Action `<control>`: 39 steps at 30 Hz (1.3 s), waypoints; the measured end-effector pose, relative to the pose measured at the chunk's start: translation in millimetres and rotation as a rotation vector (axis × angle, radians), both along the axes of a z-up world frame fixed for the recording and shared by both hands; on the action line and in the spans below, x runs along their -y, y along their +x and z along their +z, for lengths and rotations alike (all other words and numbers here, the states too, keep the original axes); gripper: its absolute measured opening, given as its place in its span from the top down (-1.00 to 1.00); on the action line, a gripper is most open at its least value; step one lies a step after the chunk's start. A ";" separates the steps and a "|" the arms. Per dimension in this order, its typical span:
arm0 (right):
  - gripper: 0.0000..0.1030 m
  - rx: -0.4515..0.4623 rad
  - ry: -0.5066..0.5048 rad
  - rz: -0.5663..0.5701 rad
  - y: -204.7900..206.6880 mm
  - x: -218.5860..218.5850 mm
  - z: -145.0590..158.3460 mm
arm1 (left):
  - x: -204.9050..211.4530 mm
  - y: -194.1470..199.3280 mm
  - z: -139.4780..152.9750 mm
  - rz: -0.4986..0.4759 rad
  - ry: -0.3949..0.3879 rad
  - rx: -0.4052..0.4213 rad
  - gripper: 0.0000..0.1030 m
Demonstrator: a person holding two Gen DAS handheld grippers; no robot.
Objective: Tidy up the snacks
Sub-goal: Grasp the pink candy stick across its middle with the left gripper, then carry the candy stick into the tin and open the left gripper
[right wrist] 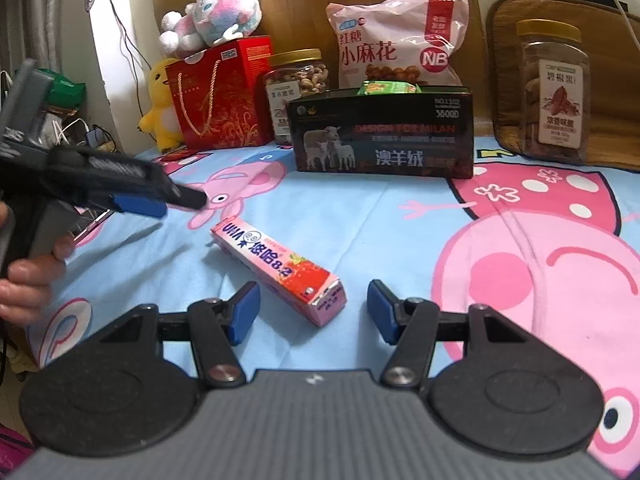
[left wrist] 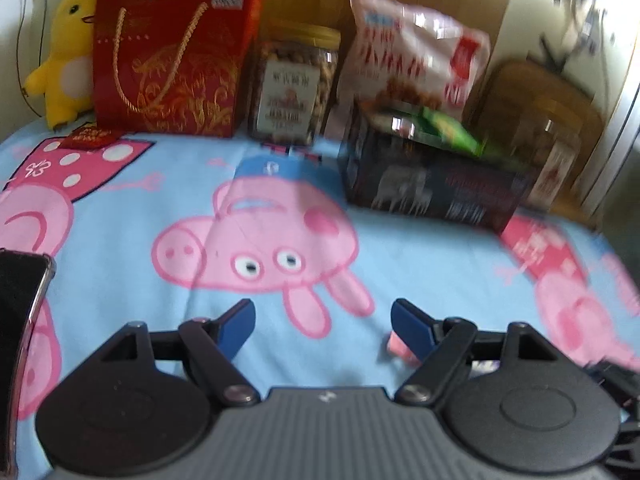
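Nearest us, our right tool [right wrist: 313,312] hangs released, its blue pads spread on either side of the near end of the pink candy box [right wrist: 280,270], which lies flat and skewed on the bed sheet [right wrist: 400,240]. Our left tool [right wrist: 160,202] hovers off to the left, also spread wide with nothing between its pads. Farther back stands the black box [right wrist: 384,134] with a green pack [right wrist: 386,88] already in it, and behind it two nut jars, a pink bag [right wrist: 396,40] and a red gift bag [right wrist: 218,100]. Because the candy box sits at an angle, we judge that closing on its corner could twist it or let it slip, and the soft sheet may bunch under the pads.
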State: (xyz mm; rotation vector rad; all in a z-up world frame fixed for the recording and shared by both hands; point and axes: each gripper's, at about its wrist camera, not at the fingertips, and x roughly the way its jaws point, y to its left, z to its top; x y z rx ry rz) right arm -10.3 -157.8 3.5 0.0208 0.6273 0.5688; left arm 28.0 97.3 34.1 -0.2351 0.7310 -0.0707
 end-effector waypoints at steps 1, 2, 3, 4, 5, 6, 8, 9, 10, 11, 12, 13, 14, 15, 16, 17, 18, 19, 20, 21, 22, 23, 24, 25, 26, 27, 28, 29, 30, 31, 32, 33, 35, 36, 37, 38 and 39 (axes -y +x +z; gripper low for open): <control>-0.20 0.002 -0.005 -0.005 -0.8 -0.4 0.3 | -2.6 -0.5 2.6 -0.019 -0.018 0.015 -0.50; -0.20 0.003 -0.007 -0.008 -1.6 -0.8 0.3 | -3.8 -0.2 4.8 -0.052 -0.037 0.026 -0.50; -0.20 0.002 -0.010 -0.009 -2.5 -1.3 0.3 | -3.6 0.0 6.4 -0.096 -0.057 0.035 -0.50; -0.20 0.001 -0.013 -0.011 -2.9 -2.0 0.6 | -2.2 0.8 7.1 -0.130 -0.069 0.040 -0.50; -0.19 0.001 -0.017 -0.012 -3.6 -2.8 0.9 | 1.3 1.8 6.8 -0.173 -0.079 0.041 -0.50; -0.18 0.001 -0.019 -0.010 -4.2 -3.7 1.2 | 5.5 3.9 5.6 -0.209 -0.084 0.036 -0.50; -0.10 -0.002 -0.027 -0.003 -4.4 -6.2 2.1 | 13.8 8.8 0.8 -0.252 -0.084 0.006 -0.50; -0.10 -0.001 -0.035 0.002 -4.7 -7.3 2.7 | 18.4 11.2 -3.1 -0.265 -0.082 -0.014 -0.50; -0.10 0.003 -0.047 0.004 -5.9 -8.6 3.3 | 20.8 12.7 -6.6 -0.275 -0.083 -0.026 -0.50; -0.10 0.007 -0.055 0.005 -7.0 -9.2 3.7 | 23.6 14.0 -9.5 -0.284 -0.087 -0.036 -0.50; -0.10 0.009 -0.058 0.004 -8.1 -9.1 4.1 | 27.3 14.1 -12.0 -0.295 -0.093 -0.042 -0.50; -0.10 0.008 -0.057 0.002 -8.7 -8.4 4.2 | 29.9 13.9 -13.5 -0.310 -0.100 -0.045 -0.46; -0.08 0.007 -0.055 -0.002 -9.1 -7.5 3.8 | 32.8 13.5 -14.7 -0.322 -0.100 -0.045 -0.46; -0.07 0.005 -0.054 -0.007 -9.3 -7.1 3.6 | 35.1 10.6 -15.5 -0.330 -0.094 -0.043 -0.46; 0.03 0.001 -0.050 -0.014 -8.6 -6.1 3.2 | 38.4 9.6 -15.7 -0.339 -0.091 -0.044 -0.35; 0.18 -0.004 -0.046 -0.019 -8.4 -6.0 3.2 | 40.8 9.6 -15.3 -0.349 -0.094 -0.049 -0.23; 0.19 -0.004 -0.047 -0.029 -8.6 -5.8 3.4 | 44.1 8.8 -14.7 -0.351 -0.092 -0.052 -0.18; 0.24 -0.004 -0.048 -0.034 -8.8 -5.3 3.7 | 47.1 7.4 -13.7 -0.356 -0.089 -0.052 -0.07; 0.24 -0.004 -0.052 -0.042 -9.3 -5.4 3.9 | 47.5 5.6 -12.3 -0.361 -0.091 -0.053 -0.03; 0.24 -0.004 -0.056 -0.049 -9.3 -4.5 4.4 | 49.4 3.8 -11.6 -0.359 -0.091 -0.054 -0.03; 0.24 -0.003 -0.056 -0.056 -9.5 -3.3 5.3 | 51.6 2.7 -11.7 -0.359 -0.093 -0.058 -0.03; 0.24 -0.002 -0.052 -0.062 -9.9 -1.4 6.4 | 52.8 0.3 -11.8 -0.361 -0.096 -0.060 -0.03; 0.24 -0.002 -0.047 -0.064 -10.7 -0.4 7.4 | 54.8 -3.0 -12.3 -0.362 -0.098 -0.061 -0.03; 0.24 -0.003 -0.045 -0.065 -11.6 0.7 8.3 | 56.1 -6.1 -12.2 -0.360 -0.094 -0.059 -0.03; 0.24 -0.002 -0.050 -0.066 -12.7 0.8 8.8 | 57.9 -9.3 -12.3 -0.360 -0.090 -0.057 -0.01; 0.24 -0.001 -0.057 -0.065 -14.0 0.7 8.8 | 59.9 -12.9 -12.3 -0.359 -0.085 -0.056 0.00; 0.24 -0.003 -0.065 -0.061 -15.0 0.2 8.4 | 61.7 -16.1 -12.2 -0.357 -0.078 -0.055 0.01; 0.23 -0.005 -0.073 -0.058 -16.0 -0.4 7.8 | 63.8 -19.7 -11.8 -0.355 -0.067 -0.053 0.01; 0.23 -0.006 -0.079 -0.055 -16.8 -0.7 7.2 | 65.5 -21.6 -11.2 -0.356 -0.058 -0.052 0.01; 0.23 -0.008 -0.083 -0.052 -17.4 -0.7 6.5 | 66.7 -23.2 -10.7 -0.357 -0.052 -0.053 0.01; 0.23 -0.014 -0.085 -0.048 -17.0 -0.4 5.9 | 67.6 -24.8 -10.1 -0.358 -0.046 -0.054 0.01; 0.23 -0.020 -0.086 -0.045 -16.0 -0.2 5.9 | 68.0 -25.5 -9.4 -0.359 -0.042 -0.057 0.01; 0.23 -0.031 -0.077 -0.039 -12.3 -0.3 8.4 | 67.8 -24.0 -7.0 -0.357 -0.040 -0.067 0.01; 0.23 -0.031 -0.073 -0.038 -9.8 -0.9 10.8 | 66.7 -22.1 -4.2 -0.354 -0.042 -0.071 0.01; 0.23 -0.025 -0.071 -0.035 -6.3 -1.3 14.1 | 65.8 -20.1 -0.7 -0.351 -0.046 -0.070 0.01; 0.23 -0.017 -0.068 -0.032 -1.7 -1.8 18.1 | 64.4 -17.4 3.9 -0.349 -0.049 -0.064 0.01; 0.23 -0.010 -0.065 -0.029 3.6 -1.9 22.3 | 63.3 -13.6 10.0 -0.346 -0.050 -0.056 0.01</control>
